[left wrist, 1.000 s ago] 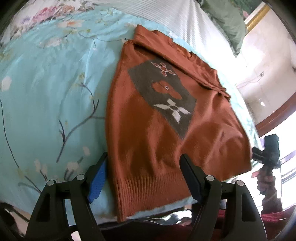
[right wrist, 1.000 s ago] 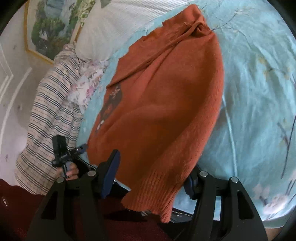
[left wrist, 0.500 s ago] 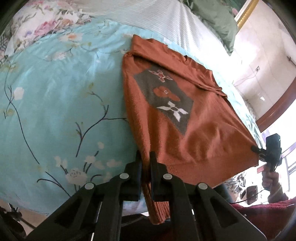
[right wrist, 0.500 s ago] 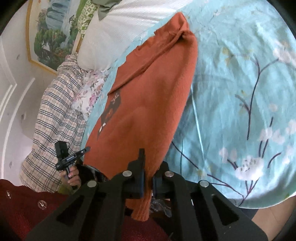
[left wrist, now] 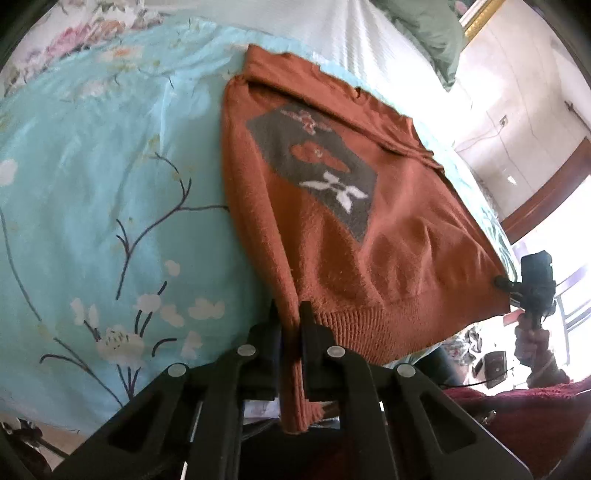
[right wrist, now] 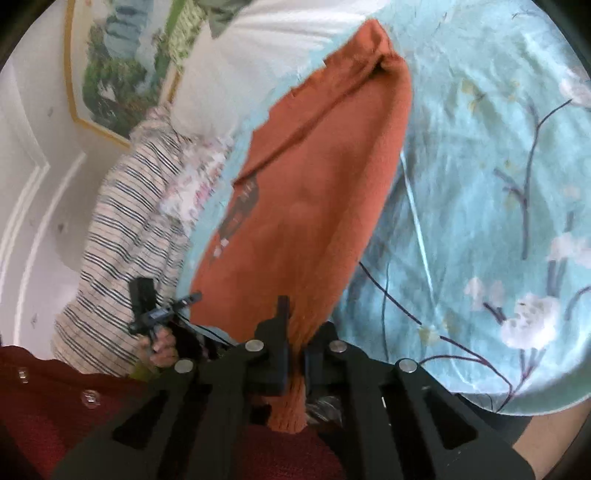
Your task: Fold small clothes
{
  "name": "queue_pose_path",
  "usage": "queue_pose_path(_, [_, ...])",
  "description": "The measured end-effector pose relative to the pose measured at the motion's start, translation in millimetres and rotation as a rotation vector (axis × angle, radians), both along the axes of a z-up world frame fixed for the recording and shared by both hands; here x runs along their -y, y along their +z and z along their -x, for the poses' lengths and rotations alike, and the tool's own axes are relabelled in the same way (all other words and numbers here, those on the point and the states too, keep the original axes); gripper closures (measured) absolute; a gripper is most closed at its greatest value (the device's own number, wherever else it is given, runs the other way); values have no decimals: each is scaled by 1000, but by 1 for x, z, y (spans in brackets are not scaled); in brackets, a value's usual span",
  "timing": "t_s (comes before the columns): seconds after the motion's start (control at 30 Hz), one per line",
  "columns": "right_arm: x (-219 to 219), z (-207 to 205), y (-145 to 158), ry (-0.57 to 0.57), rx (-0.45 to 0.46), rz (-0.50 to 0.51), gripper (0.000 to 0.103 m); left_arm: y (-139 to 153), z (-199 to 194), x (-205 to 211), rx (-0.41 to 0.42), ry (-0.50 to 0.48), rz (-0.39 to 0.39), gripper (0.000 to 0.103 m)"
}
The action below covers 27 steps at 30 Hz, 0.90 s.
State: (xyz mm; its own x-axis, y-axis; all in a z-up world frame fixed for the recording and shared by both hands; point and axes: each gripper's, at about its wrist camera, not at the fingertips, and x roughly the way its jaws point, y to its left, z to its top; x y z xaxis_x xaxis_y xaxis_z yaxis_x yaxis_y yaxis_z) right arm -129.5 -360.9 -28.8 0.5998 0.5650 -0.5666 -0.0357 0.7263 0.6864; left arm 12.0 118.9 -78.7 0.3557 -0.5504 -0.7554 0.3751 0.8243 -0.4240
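A rust-orange knit sweater with a grey diamond patch lies on a bed with a light blue floral sheet. Its sleeves are folded across the back end. My left gripper is shut on the ribbed hem at the sweater's near left corner. My right gripper is shut on the hem at the other near corner of the sweater. The hem between the two grips is lifted and stretched. Each gripper shows in the other's view, the right one at far right, the left one at lower left.
White pillows and a green pillow lie at the bed's head. A striped cloth hangs at the bed's side, below a framed picture. A dark red garment is near the camera.
Both grippers went from open around the hem to shut on it, then lifted the hem corners. The sweater's near end has drawn taut between them.
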Motion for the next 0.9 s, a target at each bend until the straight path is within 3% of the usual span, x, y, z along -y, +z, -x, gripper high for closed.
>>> queue_pose_path(0.3, [8, -8, 29, 10, 108, -84, 96, 44, 6, -20, 100, 115, 163, 98])
queue_pose_path(0.57, [19, -70, 75, -54, 201, 8, 96, 98, -47, 1, 230, 162, 223, 98])
queue_pose_path(0.77, [48, -149, 93, -128, 215, 109, 96, 118, -120, 29, 288, 227, 207, 98])
queue_pose_path(0.9, [64, -209, 93, -159, 187, 187, 96, 119, -178, 48, 321, 287, 123, 98])
